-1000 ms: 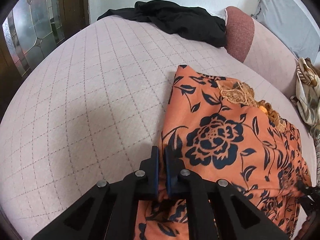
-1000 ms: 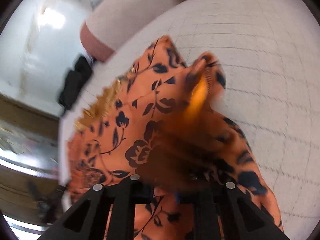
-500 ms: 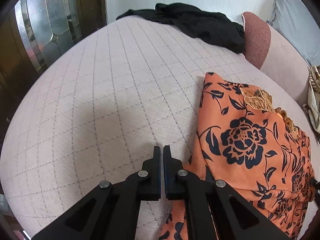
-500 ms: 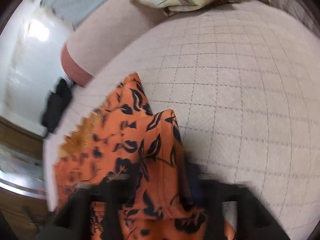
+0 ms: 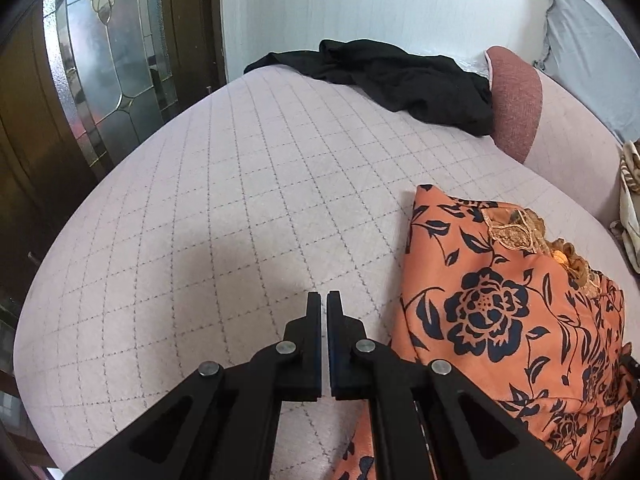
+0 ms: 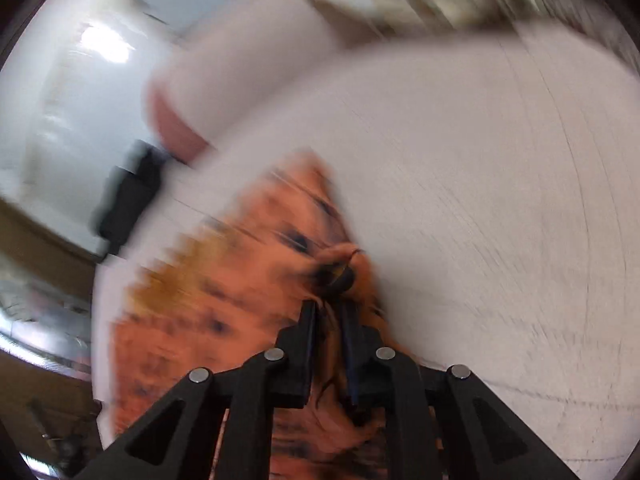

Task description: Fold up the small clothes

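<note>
The left tongs are matte black plastic: two flat, straight fingers with squared tips and dark blue pads on their inner faces. Each finger sits on a pair of angular black link arms with triangular cut-outs, pinned by round silver screw heads, four across the near edge of the view. The right tongs are of the same build, black with blue-lined inner faces, the same silver pins and the same cut-out links fanning toward the camera.

Free: bare quilted bed ahead and left of me.
Right: orange dress lies there.
Far edge: black garment, bolster.
</note>
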`<move>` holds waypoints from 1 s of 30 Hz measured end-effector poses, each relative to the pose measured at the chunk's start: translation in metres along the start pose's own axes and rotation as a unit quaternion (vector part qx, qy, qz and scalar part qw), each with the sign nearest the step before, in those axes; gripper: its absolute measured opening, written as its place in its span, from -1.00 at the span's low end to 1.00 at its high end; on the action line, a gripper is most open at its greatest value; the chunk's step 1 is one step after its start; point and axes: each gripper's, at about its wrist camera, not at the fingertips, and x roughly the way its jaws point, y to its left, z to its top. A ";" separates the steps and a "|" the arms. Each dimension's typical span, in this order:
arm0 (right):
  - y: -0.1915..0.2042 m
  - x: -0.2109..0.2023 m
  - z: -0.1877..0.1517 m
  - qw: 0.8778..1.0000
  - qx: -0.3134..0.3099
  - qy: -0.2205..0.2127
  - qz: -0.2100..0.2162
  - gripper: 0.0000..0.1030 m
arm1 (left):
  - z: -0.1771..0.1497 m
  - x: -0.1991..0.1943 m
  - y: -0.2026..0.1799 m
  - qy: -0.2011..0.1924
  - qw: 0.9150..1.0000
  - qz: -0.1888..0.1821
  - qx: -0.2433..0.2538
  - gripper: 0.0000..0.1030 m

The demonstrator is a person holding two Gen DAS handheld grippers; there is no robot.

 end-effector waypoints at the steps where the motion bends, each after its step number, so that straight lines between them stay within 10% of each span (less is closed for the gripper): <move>1: -0.010 -0.007 -0.002 0.999 0.019 -0.019 0.025 -0.62 | 0.000 -0.001 -0.003 -0.002 1.000 -0.004 0.005 -0.96; 4: -0.021 -0.026 -0.005 0.998 0.057 -0.031 -0.009 0.44 | 0.000 0.001 -0.013 0.001 1.000 -0.015 0.025 -0.96; 12: -0.011 -0.095 -0.036 0.998 -0.032 -0.056 -0.013 0.44 | -0.016 0.004 -0.004 0.032 0.998 -0.023 0.039 -0.91; 17: -0.026 -0.124 -0.072 0.998 -0.043 -0.034 0.003 0.44 | -0.044 -0.010 0.017 0.057 0.996 -0.044 0.044 -0.30; 30: -0.080 -0.159 -0.143 0.998 -0.055 0.020 0.007 0.44 | -0.156 -0.087 0.070 0.090 0.991 -0.088 0.038 -0.34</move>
